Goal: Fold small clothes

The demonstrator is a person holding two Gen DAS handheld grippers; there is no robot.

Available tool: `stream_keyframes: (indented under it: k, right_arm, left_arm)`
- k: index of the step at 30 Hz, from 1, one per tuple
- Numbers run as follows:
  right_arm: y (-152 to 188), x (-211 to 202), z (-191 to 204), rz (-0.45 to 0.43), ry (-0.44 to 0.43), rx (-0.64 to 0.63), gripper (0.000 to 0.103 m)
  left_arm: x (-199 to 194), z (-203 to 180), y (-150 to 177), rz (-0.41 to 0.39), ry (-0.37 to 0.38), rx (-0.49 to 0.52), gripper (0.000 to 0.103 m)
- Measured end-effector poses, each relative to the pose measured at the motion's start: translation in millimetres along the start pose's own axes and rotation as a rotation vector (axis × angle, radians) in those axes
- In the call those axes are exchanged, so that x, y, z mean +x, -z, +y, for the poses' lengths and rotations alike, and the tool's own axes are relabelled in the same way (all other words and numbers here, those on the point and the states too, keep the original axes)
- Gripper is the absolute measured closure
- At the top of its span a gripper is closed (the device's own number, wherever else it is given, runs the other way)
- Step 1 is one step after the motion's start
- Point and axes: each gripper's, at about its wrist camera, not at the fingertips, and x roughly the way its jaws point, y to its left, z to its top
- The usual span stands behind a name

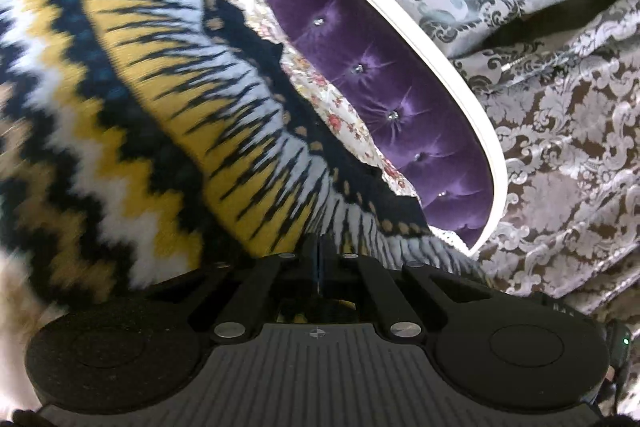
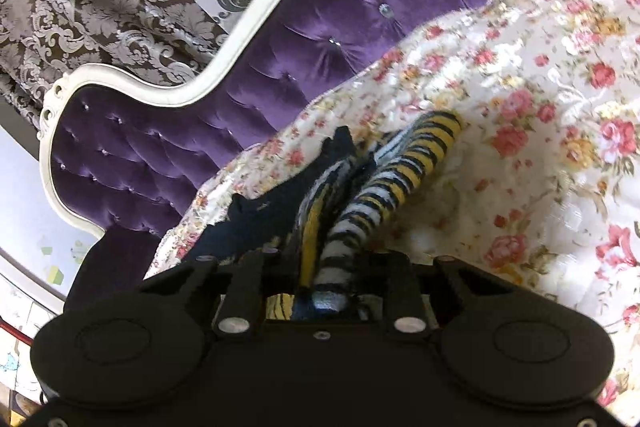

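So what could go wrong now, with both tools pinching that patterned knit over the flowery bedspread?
The left tool grips only the fringed edge of the knit garment, so the hanging cloth might slip free. The right tool holds a bunched wad of it, which may fold crooked. The picture is blurred by motion, and a fast swing could drag the floral bedspread out of place.

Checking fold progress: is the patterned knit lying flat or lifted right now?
Lifted and bunched. The knit rises in a gathered rope from the floral bedspread into the right hand-held gripper; the left hand-held gripper pinches its edge.
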Motion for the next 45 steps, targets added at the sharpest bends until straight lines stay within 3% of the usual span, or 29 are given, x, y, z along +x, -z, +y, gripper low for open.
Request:
stream_keyframes:
  k: [8,15,19,26,29,30,34,37,41,45]
  right_arm:
    - [-8.8,11.9,55.6,0.016,-0.006,-0.078,0.072]
    - [-7.0,44.5,136.7,0.106,-0.081,-0.169,0.073]
    - [10.2,78.1,179.3,0.189,-0.099,-0.224,0.073]
    - [61.6,145.4,222.4,0.341,-0.025,-0.324,0.072]
    - [78.9,161.2,235.6,0.393,-0.014,-0.373,0.06]
    - [81.2,161.7,237.6,0.398,-0.037,-0.371,0.056]
    - [82.2,149.9,243.2,0.4,-0.179,-0.291,0.056]
    - [79.6,131.2,247.7,0.363,-0.202,-0.311,0.055]
    - [71.3,97.7,229.6,0.292,-0.166,-0.321,0.049]
    - [73.0,65.4,200.6,0.219,-0.048,-0.38,0.047]
  left_arm:
    - [-14.6,-0.5,18.4,0.014,-0.013,0.056,0.101]
    - [-25.1,17.2,17.5,0.053,0.048,-0.045,0.101]
    - [-32.9,32.4,16.9,0.076,0.085,-0.125,0.101]
    - [-50.7,54.5,18.2,0.104,0.127,-0.216,0.101]
    - [-60.2,59.9,19.7,0.122,0.132,-0.224,0.101]
    - [-62.7,61.1,20.2,0.127,0.132,-0.223,0.101]
    - [-74.3,63.5,22.0,0.15,0.108,-0.201,0.101]
    - [-83.5,59.7,24.0,0.177,0.076,-0.155,0.101]
    - [-99.8,55.1,22.3,0.213,0.049,-0.075,0.099]
    - [-116.3,44.3,18.1,0.265,0.018,0.046,0.09]
